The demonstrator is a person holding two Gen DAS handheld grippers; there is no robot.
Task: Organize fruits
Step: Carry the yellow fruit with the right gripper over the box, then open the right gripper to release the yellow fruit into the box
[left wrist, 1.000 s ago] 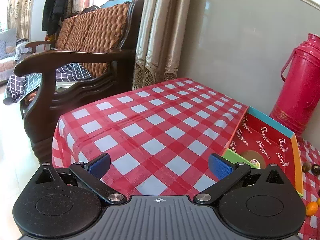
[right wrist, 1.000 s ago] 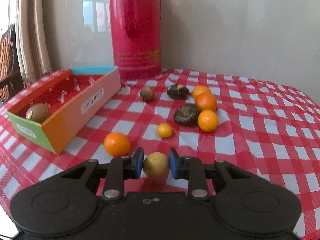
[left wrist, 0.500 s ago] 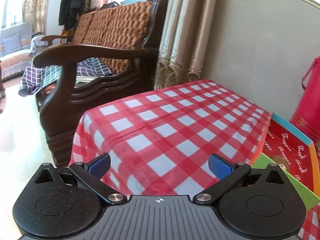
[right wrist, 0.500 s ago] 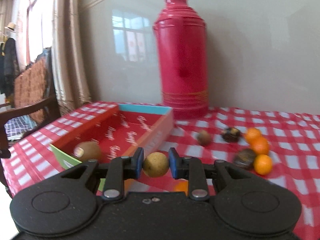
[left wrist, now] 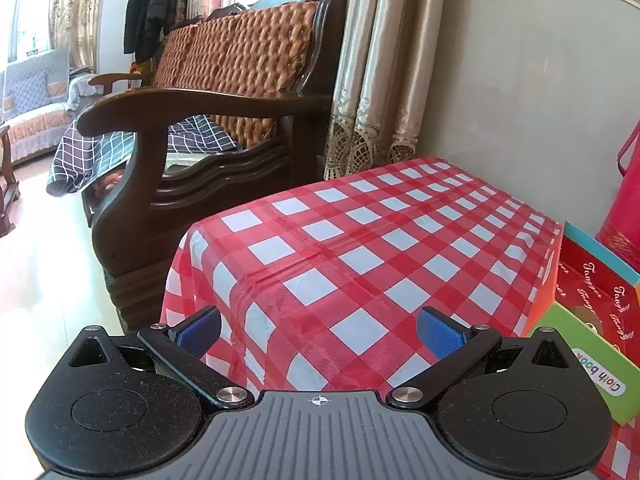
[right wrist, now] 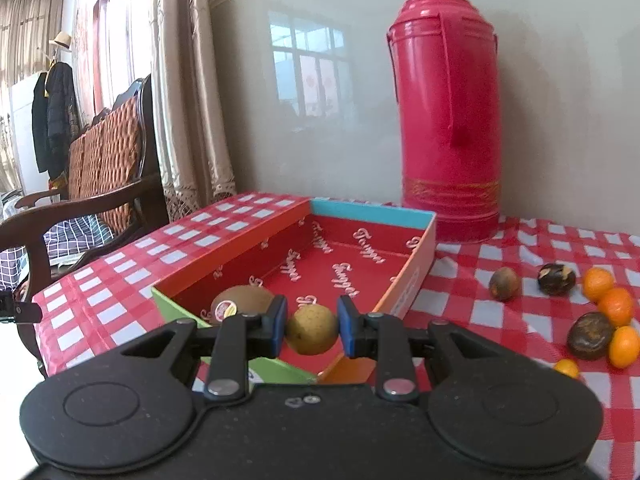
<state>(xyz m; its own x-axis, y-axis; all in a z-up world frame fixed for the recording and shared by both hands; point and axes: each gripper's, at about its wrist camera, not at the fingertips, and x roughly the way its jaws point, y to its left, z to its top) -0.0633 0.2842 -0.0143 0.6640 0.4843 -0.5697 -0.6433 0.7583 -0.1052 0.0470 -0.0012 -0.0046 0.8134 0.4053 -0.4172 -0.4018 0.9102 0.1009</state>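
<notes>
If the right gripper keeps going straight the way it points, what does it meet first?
Probably the red floor of the box, just beyond the kiwi. The right gripper holds a yellowish fruit over the near corner; depth is uncertain.

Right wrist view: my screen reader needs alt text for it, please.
The right gripper holds a small yellow-brown fruit over the near end of a red-lined box with a kiwi inside. A red thermos stands behind; oranges and dark fruits lie right on the checked tablecloth.
</notes>
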